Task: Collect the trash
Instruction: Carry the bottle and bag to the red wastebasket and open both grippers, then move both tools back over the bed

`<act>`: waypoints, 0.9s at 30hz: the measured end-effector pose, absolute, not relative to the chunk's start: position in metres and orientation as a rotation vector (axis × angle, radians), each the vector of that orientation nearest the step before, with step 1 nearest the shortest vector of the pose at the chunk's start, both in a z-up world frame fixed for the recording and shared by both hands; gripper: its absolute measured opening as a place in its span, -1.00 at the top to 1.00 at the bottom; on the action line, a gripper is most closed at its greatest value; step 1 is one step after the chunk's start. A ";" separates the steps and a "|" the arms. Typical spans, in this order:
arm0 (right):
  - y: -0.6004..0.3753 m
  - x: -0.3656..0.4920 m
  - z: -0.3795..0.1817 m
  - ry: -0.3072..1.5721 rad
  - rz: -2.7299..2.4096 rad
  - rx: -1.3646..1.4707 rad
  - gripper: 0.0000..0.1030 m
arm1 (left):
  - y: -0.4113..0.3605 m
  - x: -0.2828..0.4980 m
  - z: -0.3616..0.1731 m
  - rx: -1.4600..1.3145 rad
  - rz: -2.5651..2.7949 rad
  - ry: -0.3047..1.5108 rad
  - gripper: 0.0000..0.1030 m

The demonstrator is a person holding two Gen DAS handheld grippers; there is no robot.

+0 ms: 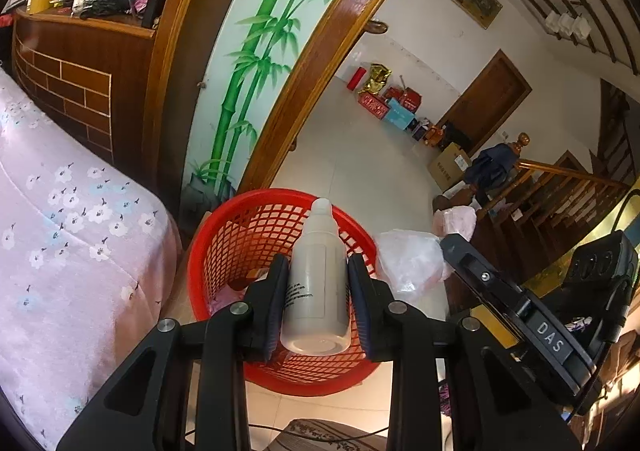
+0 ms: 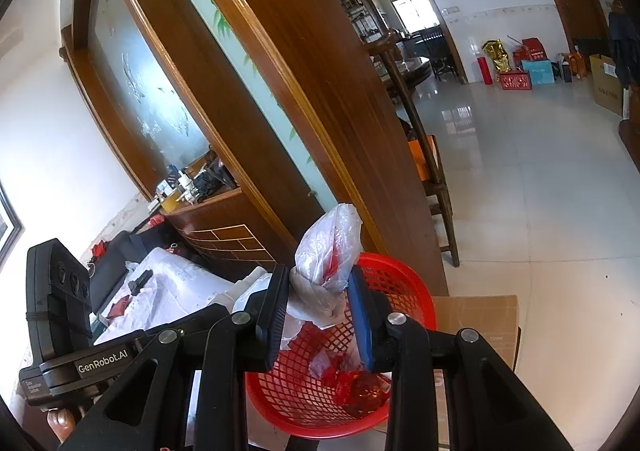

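My left gripper (image 1: 318,291) is shut on a white plastic bottle (image 1: 316,283), held over the red mesh basket (image 1: 256,235). My right gripper (image 2: 318,299) is shut on a crumpled clear plastic bag (image 2: 326,251) with red inside, held above the same basket (image 2: 396,283). Red wrappers (image 2: 360,391) lie in the basket's bottom. In the left wrist view the bag (image 1: 408,259) and the right gripper's body (image 1: 520,311) show to the right of the basket.
A pink flowered cloth (image 1: 60,231) covers furniture at left. A wooden partition with a bamboo panel (image 1: 256,51) stands behind the basket. Flat cardboard (image 2: 480,315) lies under the basket. A wooden chair (image 2: 432,179) and tiled floor (image 2: 520,171) lie beyond.
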State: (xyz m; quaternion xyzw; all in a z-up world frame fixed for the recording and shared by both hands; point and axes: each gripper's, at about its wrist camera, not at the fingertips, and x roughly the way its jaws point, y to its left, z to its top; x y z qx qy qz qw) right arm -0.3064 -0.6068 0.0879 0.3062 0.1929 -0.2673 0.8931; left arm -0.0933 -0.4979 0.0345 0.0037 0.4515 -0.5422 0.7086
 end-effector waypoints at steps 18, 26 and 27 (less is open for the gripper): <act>-0.586 -0.319 0.105 0.380 -0.498 0.696 -0.31 | -0.416 -0.070 0.057 -0.098 -1.119 0.973 -0.46; -0.533 -0.303 0.138 0.346 -0.377 0.624 -0.47 | -0.307 -0.063 0.116 -0.185 -0.990 0.844 -0.60; -0.525 -0.299 0.141 0.346 -0.365 0.618 -0.47 | -0.293 -0.062 0.122 -0.187 -0.974 0.824 -0.60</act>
